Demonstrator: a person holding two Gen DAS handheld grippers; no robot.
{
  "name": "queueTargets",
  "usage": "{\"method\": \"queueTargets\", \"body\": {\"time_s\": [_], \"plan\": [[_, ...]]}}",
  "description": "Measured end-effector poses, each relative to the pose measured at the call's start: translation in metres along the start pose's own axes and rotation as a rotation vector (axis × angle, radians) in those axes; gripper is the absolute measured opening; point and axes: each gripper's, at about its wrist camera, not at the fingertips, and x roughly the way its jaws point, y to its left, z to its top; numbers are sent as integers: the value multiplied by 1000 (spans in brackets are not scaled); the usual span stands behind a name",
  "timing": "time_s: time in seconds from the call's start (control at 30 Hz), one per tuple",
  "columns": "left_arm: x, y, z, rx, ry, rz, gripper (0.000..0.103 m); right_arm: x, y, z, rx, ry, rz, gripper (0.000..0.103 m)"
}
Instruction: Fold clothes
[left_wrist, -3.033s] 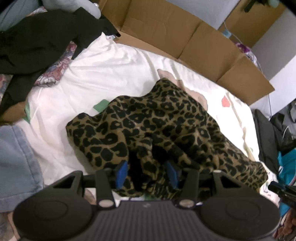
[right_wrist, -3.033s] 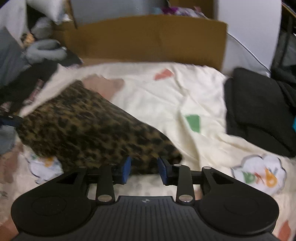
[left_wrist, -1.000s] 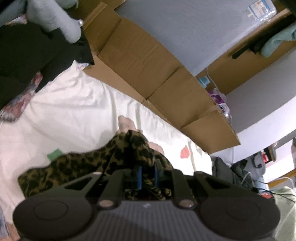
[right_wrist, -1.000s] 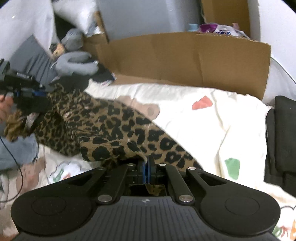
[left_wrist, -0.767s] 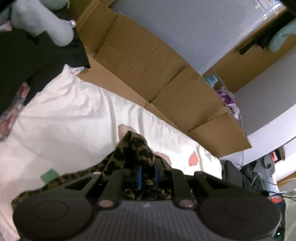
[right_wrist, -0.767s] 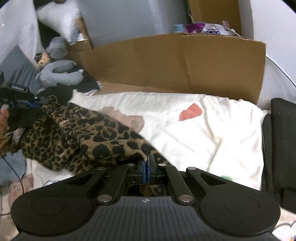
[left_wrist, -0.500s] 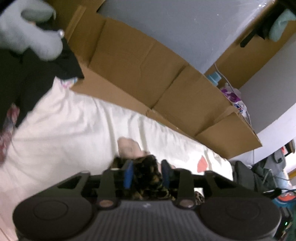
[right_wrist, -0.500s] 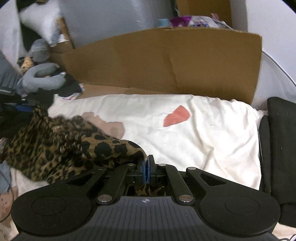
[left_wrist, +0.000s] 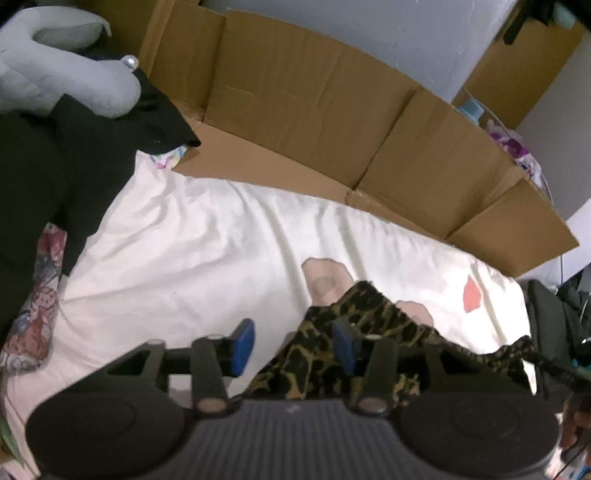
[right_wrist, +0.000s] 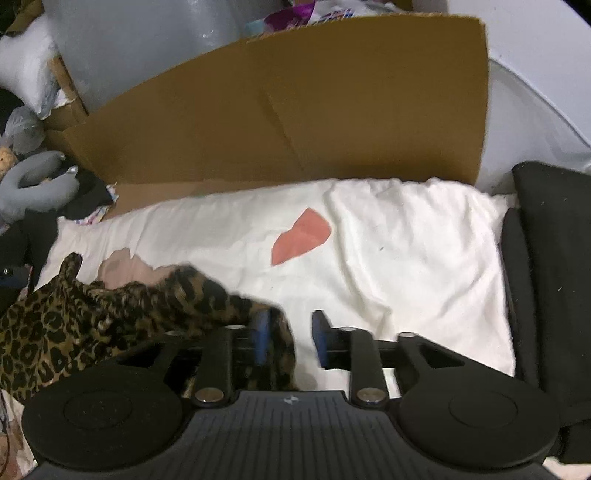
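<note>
A leopard-print garment (left_wrist: 332, 354) lies bunched on the white bed sheet (left_wrist: 177, 266). In the left wrist view it drapes over the right blue pad, and my left gripper (left_wrist: 291, 347) stands open with cloth loose between the fingers. In the right wrist view the same leopard-print garment (right_wrist: 110, 317) stretches leftward from the left blue pad. My right gripper (right_wrist: 290, 339) is open too, the fabric only resting against its left finger.
A cardboard wall (left_wrist: 332, 110) runs along the far side of the bed. Black clothes (left_wrist: 44, 177) and a grey plush toy (left_wrist: 66, 81) lie at the left. A folded black garment (right_wrist: 546, 266) sits at the right edge. The sheet carries a red patch (right_wrist: 301, 236).
Both grippers were shut on the leopard garment and lifted it toward the cardboard. The left one opened half a second ago, the right one just now, and the cloth has dropped onto the sheet.
</note>
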Motion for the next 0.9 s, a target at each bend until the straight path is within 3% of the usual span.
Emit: {"method": "queueTargets", "body": {"time_s": [0.13,0.27,0.37,0.53,0.7,0.77,0.8,0.83,0.87,0.9], "plan": [[7,-2,2,40,12,-31,60,-14,-6,6,12,-31,21,40],[21,-5,3,86,59,-36,68,-21,-1,8,-44,-30,97,58],[34,-6,0,124,110,-14,68,-12,15,2,-164,24,91,69],[49,-3,-3,149,163,-52,67,7,26,1,-232,39,78,71],[56,-6,2,165,162,-71,67,25,37,0,-296,51,65,71],[58,-6,5,163,155,-79,62,32,41,-1,-321,56,59,71],[60,-6,6,165,156,-85,57,36,43,-1,-334,58,56,69],[61,-7,7,167,156,-94,39,40,45,-1,-347,60,54,64],[62,-8,8,171,155,-94,16,44,47,-1,-360,63,51,44],[62,-9,9,177,155,-88,8,45,47,0,-353,63,41,18]]}}
